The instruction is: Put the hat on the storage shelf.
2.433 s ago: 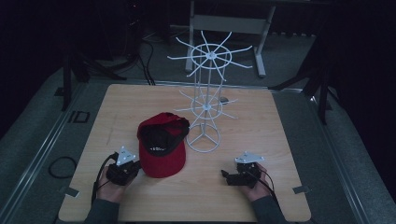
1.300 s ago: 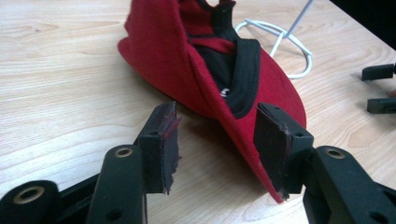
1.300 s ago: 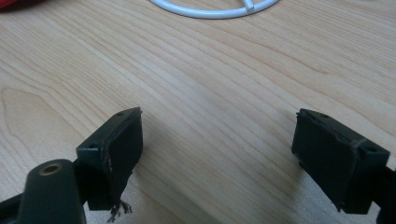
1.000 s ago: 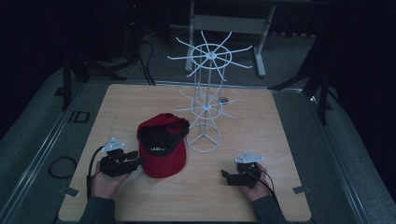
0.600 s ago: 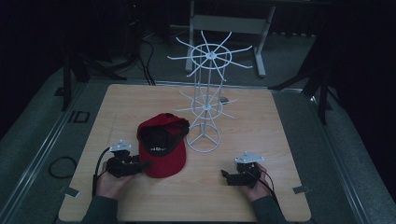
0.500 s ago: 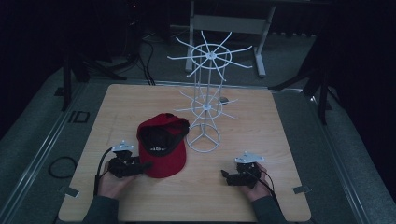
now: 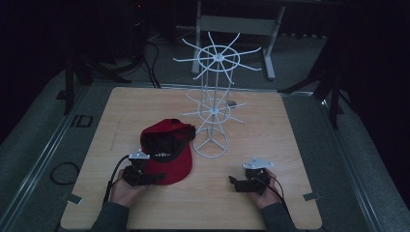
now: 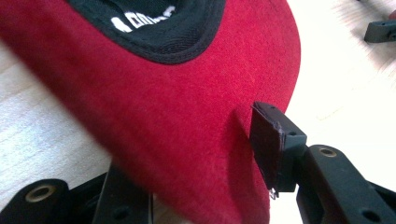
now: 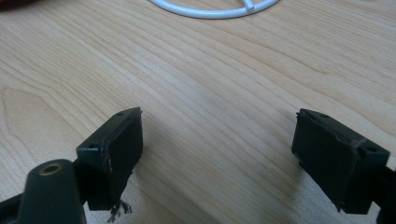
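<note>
Red cap (image 7: 167,152) lay upside down on the table (image 7: 290,125) beside the white wire rack (image 7: 212,101), light and floppy, its brim the stiffest hold. Left gripper (image 7: 153,178) had its jaws closing around that brim edge, not yet pinching; right gripper (image 7: 233,183) rested wide open, well apart.

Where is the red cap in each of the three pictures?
High view: the red fabric cap with black lining lies left of centre on the table.
Left gripper view: it covers the top and middle, brim between the jaws.
Right gripper view: just a dark red sliver at the top left corner.
Shared landmark: the pale wooden table.
</note>
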{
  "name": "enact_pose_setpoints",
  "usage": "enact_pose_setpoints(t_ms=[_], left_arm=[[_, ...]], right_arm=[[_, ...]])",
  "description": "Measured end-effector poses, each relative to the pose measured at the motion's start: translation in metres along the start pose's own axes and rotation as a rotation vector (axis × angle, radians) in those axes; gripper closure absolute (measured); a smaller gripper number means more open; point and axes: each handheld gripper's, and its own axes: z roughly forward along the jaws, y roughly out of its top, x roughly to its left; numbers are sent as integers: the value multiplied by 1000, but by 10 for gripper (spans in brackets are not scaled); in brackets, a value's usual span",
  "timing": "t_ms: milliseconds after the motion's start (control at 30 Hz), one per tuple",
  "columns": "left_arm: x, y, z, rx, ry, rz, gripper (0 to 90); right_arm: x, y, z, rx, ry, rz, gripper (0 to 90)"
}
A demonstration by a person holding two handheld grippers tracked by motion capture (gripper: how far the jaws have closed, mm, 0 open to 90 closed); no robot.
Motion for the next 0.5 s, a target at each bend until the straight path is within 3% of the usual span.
enact_pose_setpoints(t_ms=[200, 500], left_arm=[[0, 0, -2, 6, -32, -13, 626], [-7, -3, -10, -47, -47, 9, 774]], right_arm=[[0, 0, 0, 0, 0, 0, 163], [0, 0, 0, 0, 0, 0, 163]])
